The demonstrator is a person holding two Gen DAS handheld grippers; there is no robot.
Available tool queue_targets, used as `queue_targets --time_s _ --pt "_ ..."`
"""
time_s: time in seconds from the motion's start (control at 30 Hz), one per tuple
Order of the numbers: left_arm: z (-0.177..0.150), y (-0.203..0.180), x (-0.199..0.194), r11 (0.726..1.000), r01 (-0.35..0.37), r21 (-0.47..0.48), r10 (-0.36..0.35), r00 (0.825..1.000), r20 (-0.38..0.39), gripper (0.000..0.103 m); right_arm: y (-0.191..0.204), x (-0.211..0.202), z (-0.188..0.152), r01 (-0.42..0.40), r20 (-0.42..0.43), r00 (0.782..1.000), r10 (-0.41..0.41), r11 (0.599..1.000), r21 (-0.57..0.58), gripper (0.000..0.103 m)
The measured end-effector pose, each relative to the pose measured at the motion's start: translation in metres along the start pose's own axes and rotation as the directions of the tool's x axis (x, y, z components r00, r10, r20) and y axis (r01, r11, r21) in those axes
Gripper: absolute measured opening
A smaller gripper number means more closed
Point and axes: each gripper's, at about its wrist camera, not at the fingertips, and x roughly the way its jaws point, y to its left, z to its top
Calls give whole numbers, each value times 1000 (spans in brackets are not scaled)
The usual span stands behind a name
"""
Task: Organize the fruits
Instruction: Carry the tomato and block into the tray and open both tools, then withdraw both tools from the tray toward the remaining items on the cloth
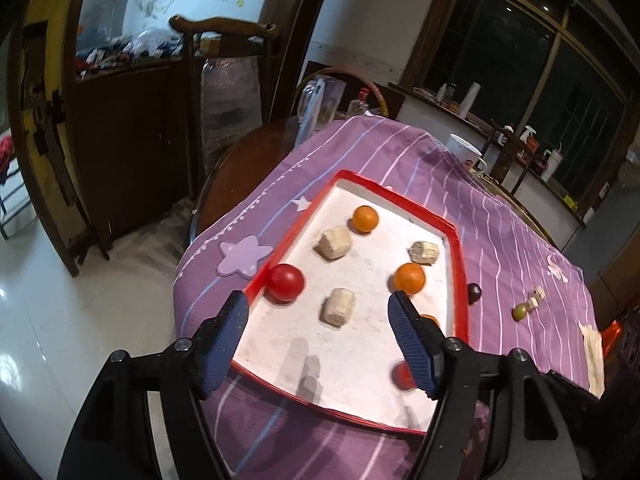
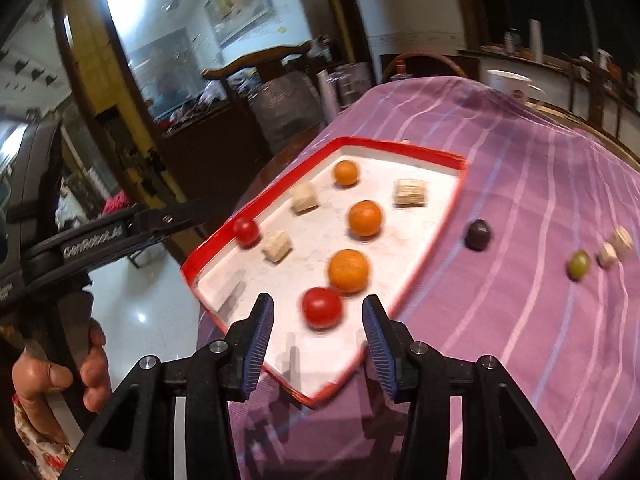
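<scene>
Fruits are sitting mostly inside the red-rimmed tray (image 2: 416, 280): I'm seeing three oranges (image 2: 348, 271) and two tomatoes (image 2: 321, 307), while a dark plum (image 2: 478, 234) and a green fruit (image 2: 579, 264) are lying on the purple striped cloth (image 2: 520, 168). I'm holding my right gripper (image 2: 318, 316) wide open and empty around the near tomato, and my left gripper (image 1: 318, 316) is hovering open and empty over the tray.

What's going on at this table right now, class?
A person holds a two-finger gripper in each hand over a red-rimmed tray on a purple striped cloth. Both the left gripper and right gripper are open and empty. The tray holds three oranges, two tomatoes and pale blocks. A dark plum and green fruit lie outside on the cloth.
</scene>
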Motion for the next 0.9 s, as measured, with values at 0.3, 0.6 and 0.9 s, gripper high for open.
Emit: queue_targets --time_s 0.3,0.6,0.9 --pt "-19 -68 -24 973 -115 198 98 991 96 80 -65 -51 -10 119 85 987 -138 973 196 54" --pt "-42 -132 -20 903 -183 388 151 982 111 80 -103 -80 -23 158 117 973 -201 939 305 55" --pt "-56 -162 -8 872 -176 457 162 984 70 81 -132 -91 -36 148 116 972 -203 918 368 56"
